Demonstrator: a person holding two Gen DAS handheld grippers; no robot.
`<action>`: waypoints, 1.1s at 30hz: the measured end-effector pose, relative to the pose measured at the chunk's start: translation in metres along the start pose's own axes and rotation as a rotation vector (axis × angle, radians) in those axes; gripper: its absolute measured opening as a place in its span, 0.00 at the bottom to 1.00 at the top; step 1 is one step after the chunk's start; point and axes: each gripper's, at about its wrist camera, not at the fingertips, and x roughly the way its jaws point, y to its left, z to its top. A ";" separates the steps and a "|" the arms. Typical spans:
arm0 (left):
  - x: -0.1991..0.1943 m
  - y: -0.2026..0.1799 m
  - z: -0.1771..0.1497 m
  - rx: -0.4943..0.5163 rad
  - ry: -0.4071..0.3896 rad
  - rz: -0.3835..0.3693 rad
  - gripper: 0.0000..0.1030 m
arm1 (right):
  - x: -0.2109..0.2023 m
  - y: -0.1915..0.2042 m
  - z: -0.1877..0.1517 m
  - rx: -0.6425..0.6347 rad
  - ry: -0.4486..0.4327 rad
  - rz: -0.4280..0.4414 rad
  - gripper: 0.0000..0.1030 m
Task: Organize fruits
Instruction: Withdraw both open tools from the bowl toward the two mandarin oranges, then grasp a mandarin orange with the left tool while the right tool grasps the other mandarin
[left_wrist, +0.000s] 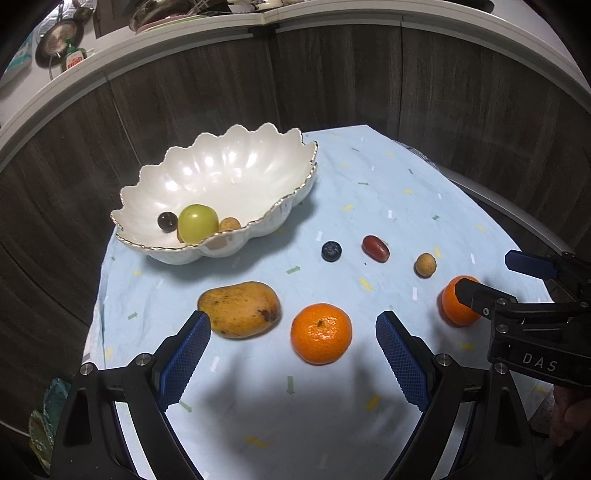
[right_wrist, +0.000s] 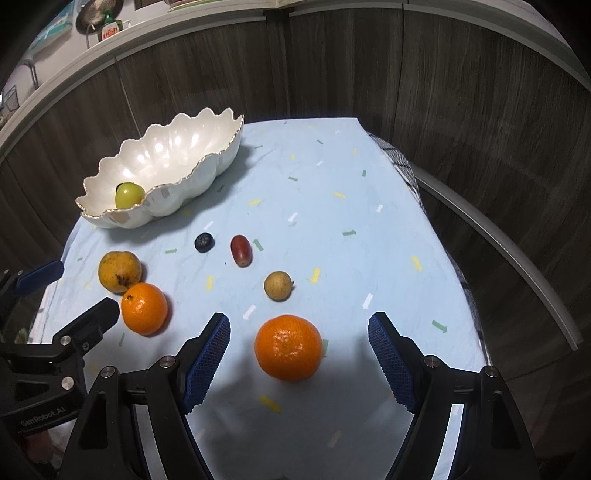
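Note:
A white scalloped bowl (left_wrist: 229, 166) (right_wrist: 166, 147) at the far left of the cloth holds a green fruit (left_wrist: 197, 222), a dark grape (left_wrist: 167, 221) and a tan longan (left_wrist: 229, 223). On the cloth lie a mango (left_wrist: 240, 308), two oranges, a blueberry (left_wrist: 331, 251), a red grape (left_wrist: 375, 248) and a longan (left_wrist: 425, 264). My left gripper (left_wrist: 293, 325) is open just short of one orange (left_wrist: 320, 332), with the mango by its left finger. The right gripper (right_wrist: 299, 321) is open around the other orange (right_wrist: 288, 347), pads apart from it.
The fruits lie on a pale blue cloth (right_wrist: 332, 221) with small coloured arrows, over a small table. Dark wood panels stand close behind and to both sides. A white counter (left_wrist: 184, 40) above carries pans and a bottle.

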 end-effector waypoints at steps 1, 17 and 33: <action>0.001 0.000 -0.001 0.000 0.002 -0.001 0.89 | 0.001 -0.001 -0.001 0.000 0.002 -0.001 0.76; 0.031 -0.008 -0.009 -0.001 0.060 -0.021 0.73 | 0.017 0.001 -0.007 -0.005 0.027 0.001 0.76; 0.056 -0.011 -0.016 -0.012 0.123 -0.050 0.53 | 0.037 0.003 -0.010 -0.012 0.063 0.001 0.67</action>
